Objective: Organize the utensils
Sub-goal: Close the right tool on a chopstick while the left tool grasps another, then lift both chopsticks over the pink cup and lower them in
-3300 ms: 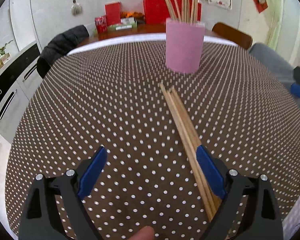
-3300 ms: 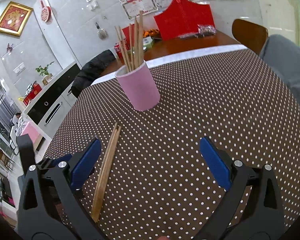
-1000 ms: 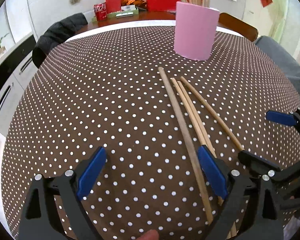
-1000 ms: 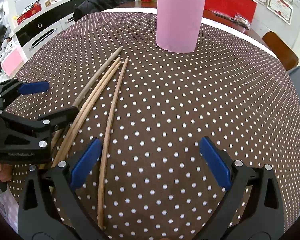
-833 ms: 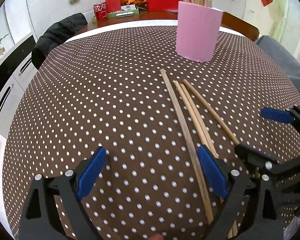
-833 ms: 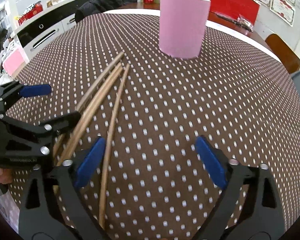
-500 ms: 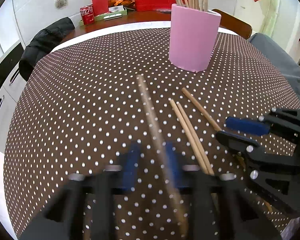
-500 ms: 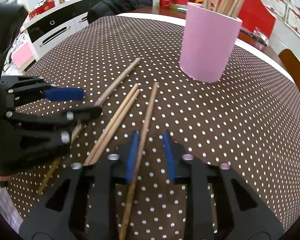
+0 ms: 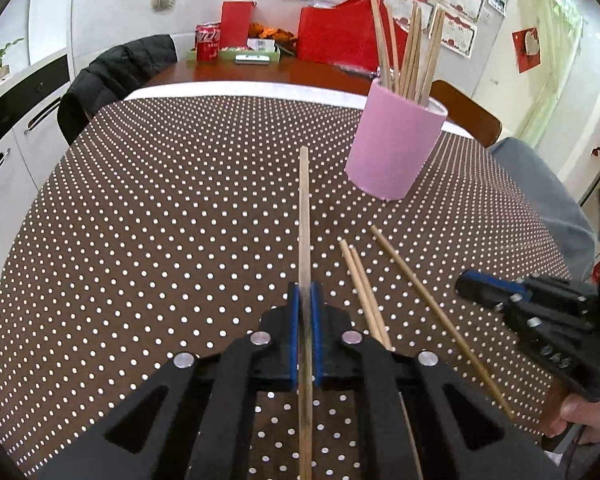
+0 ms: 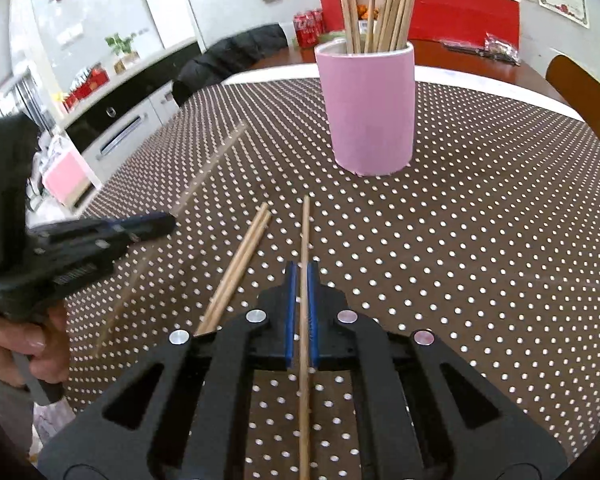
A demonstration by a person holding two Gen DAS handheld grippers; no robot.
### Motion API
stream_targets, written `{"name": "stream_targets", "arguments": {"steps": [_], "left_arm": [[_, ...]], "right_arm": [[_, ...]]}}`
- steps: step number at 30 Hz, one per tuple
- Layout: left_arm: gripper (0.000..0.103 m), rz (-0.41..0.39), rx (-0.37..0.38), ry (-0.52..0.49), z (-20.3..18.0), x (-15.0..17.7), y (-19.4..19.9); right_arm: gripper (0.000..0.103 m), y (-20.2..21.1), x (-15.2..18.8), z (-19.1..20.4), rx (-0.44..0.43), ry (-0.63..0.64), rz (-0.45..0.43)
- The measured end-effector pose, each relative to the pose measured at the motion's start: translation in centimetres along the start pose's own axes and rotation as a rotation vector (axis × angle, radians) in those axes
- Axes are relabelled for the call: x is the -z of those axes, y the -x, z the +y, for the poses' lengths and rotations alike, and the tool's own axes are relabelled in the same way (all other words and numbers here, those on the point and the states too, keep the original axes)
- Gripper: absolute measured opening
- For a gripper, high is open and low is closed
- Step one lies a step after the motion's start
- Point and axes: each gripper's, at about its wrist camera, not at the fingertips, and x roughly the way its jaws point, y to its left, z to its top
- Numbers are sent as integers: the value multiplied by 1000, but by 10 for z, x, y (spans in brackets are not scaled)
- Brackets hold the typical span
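Note:
My left gripper (image 9: 305, 300) is shut on a thick wooden chopstick (image 9: 304, 216) that points away from me, lifted off the table. My right gripper (image 10: 301, 276) is shut on a thinner chopstick (image 10: 305, 232) pointing toward the pink cup (image 10: 370, 108). The pink cup (image 9: 394, 144) stands upright and holds several chopsticks. A pair of chopsticks (image 9: 360, 280) lies on the dotted brown tablecloth (image 9: 160, 240) between the grippers; it also shows in the right wrist view (image 10: 240, 264). The right gripper's chopstick (image 9: 428, 300) and the right gripper (image 9: 472, 282) show at the left view's right side.
The left gripper (image 10: 156, 226) with its held stick shows at the right wrist view's left. A dark jacket on a chair (image 9: 116, 76) stands at the far left of the table. A wooden chair (image 9: 468, 116) is behind the cup. Cans and red boxes sit on a far desk (image 9: 260, 64).
Both grippers have closed, each on a chopstick. The left one has lifted its thick stick and swung it apart from the others. The pair stays lying on the cloth.

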Motion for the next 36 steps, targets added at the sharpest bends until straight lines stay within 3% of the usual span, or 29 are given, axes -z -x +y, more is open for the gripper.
{"name": "stream_targets", "arguments": {"steps": [4,6,8,9,10,11,13,17,26,30,36], "left_arm": [[6,7,-6,-6,0,5,2],[6,21,-7,0,-1,15,1],[6,29,-5,6,-1,21,0],[6,30,-5,8,-1,21,-2],[6,29,-5,12,0,22,-1],[6,26,-5,15,0,21,-3],[6,17,-5,25,2,20,-1],[6,-10,-1,40,6,16,3],[6,-119,43,76,5,-4,22],[6,-234,97,61,-2,-30,42],[6,-465,201,21,-24,-100,64]], "right_arm": [[11,-10,1,3,24,12,46],[21,-19,1,1,43,27,86],[40,-28,1,7,45,52,104],[40,-30,1,10,46,73,105],[33,-32,1,14,66,95,109],[13,-35,0,19,104,124,114],[6,-38,-2,23,150,151,112],[5,-33,0,16,101,118,101],[5,30,-7,-12,-126,-49,-123],[5,60,-26,-19,-182,-83,-261],[5,89,-73,-43,-228,-161,-459]]}}
